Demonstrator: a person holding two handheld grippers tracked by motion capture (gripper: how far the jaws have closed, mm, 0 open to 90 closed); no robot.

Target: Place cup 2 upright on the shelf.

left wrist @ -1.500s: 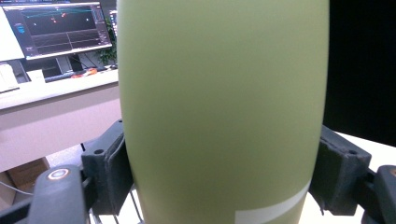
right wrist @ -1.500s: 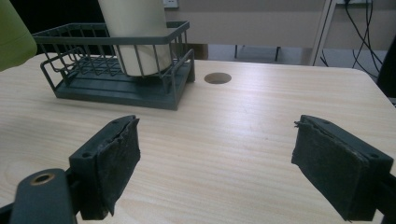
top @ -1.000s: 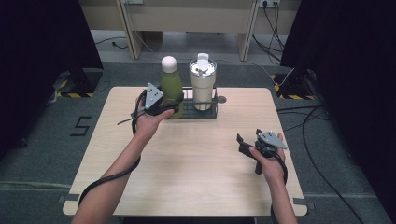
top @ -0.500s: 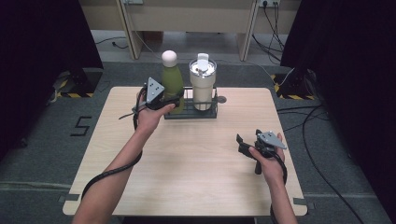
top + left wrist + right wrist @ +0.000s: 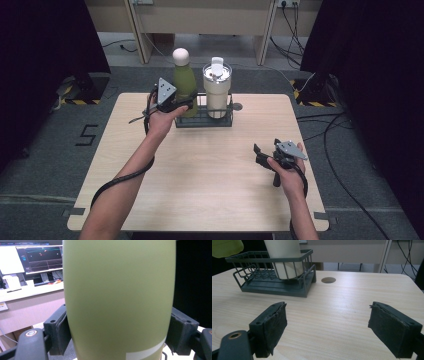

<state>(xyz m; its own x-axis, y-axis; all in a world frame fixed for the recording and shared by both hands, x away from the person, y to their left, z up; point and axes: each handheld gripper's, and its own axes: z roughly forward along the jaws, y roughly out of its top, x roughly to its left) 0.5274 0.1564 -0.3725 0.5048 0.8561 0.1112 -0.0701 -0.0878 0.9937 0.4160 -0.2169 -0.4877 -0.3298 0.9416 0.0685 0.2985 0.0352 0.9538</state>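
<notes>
Clamping the green bottle (image 5: pixel 184 85) at mid-body, the left gripper (image 5: pixel 181 105) has one jaw pressed on each side of it, as the left gripper view shows with the bottle (image 5: pixel 117 300) wedged between the pads. The bottle hangs upright over the left end of the dark wire rack (image 5: pixel 205 119), its base raised above the rack's floor in the right gripper view, where that end of the rack (image 5: pixel 274 277) is bare. A cream tumbler (image 5: pixel 216 90) with a lid stands in the rack's right end, just beside the bottle. The rack sits at the table's (image 5: pixel 200 185) far edge, with a round cable hole (image 5: pixel 237 106) just right of it. Nearer than the rack, the tabletop is open wood. The right gripper (image 5: pixel 261 155) rests well apart from the rack, near the table's right edge, its jaws spread wide around nothing.
</notes>
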